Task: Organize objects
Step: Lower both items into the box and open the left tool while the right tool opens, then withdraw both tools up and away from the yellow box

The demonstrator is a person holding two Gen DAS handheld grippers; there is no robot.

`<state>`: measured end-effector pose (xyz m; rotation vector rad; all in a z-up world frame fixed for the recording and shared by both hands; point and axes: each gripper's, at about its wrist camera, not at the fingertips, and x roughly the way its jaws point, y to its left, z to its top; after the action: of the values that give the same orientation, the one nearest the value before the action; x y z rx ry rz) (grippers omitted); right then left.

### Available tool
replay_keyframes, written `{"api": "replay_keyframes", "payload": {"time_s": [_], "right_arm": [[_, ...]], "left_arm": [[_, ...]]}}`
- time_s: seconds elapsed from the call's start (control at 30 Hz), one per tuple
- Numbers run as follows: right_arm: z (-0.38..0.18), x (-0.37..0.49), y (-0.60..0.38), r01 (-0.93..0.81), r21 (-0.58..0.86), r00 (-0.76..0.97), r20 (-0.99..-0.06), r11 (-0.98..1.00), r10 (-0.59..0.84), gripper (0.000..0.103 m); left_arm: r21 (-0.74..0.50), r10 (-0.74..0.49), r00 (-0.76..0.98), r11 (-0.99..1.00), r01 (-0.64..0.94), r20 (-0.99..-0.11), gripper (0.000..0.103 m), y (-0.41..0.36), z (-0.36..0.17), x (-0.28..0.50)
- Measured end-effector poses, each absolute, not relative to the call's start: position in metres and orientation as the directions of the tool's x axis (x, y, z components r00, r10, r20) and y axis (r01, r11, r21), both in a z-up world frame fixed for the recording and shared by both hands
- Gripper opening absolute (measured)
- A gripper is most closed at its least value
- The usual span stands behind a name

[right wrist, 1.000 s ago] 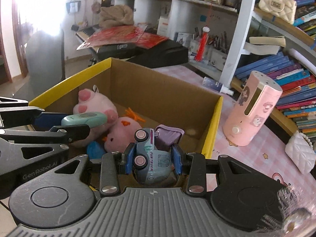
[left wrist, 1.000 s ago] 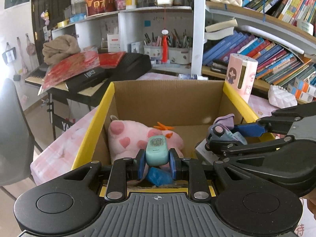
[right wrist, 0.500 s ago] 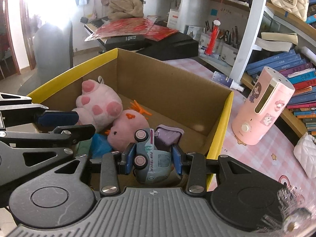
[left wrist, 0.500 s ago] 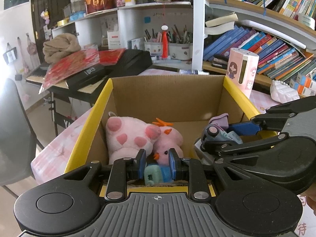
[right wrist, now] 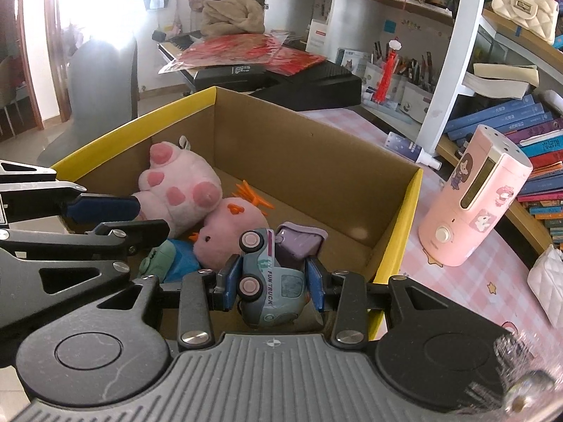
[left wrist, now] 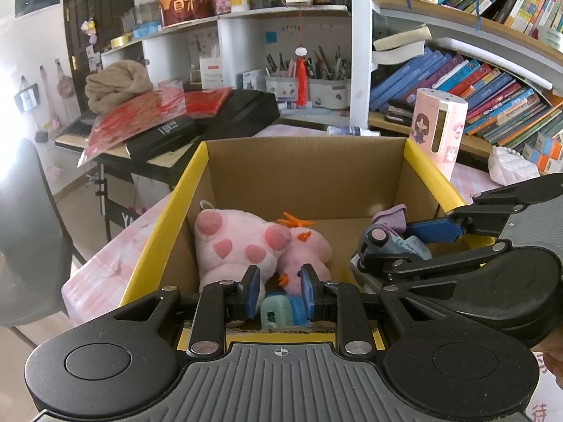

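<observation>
The left gripper (left wrist: 278, 290) holds its jaws apart above a teal gadget (left wrist: 276, 313) lying in the cardboard box (left wrist: 302, 172). The right gripper (right wrist: 272, 279) has its jaws clamped on a toy truck (right wrist: 271, 277), over the box.

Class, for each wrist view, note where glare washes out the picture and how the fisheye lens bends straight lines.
Left wrist view: glare burns out the left edge beside the chair; the bookshelf bows at upper right. Right wrist view: a window blows out the upper left above the chair; the shelf post curves, and the box stays sharp.
</observation>
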<state>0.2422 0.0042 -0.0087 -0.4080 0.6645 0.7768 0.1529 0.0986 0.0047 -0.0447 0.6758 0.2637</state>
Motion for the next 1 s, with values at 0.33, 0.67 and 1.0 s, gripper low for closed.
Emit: {"api": "replay_keyframes", "payload": {"time_s": [0.33, 0.67, 1.0], "right_arm": [[-0.006, 0.242, 0.000, -0.745, -0.077, 0.528, -0.675, 0.663, 0.515, 0.040], [0.011, 0.235, -0.021, -0.720, -0.047, 0.558, -0.632, 0.692, 0.538, 0.045], [0.031, 0.226, -0.050, -0.660, -0.020, 0.627, -0.566, 0.751, 0.536, 0.050]], "left_arm": [[0.026, 0.255, 0.769, 0.955, -0.296, -0.586, 0.051, 0.099, 0.017, 0.140], [0.016, 0.265, 0.790, 0.951, -0.309, -0.553, 0.067, 0.092, 0.029, 0.132], [0.004, 0.263, 0.808, 0.952, -0.308, -0.528, 0.082, 0.085, 0.034, 0.121]]}}
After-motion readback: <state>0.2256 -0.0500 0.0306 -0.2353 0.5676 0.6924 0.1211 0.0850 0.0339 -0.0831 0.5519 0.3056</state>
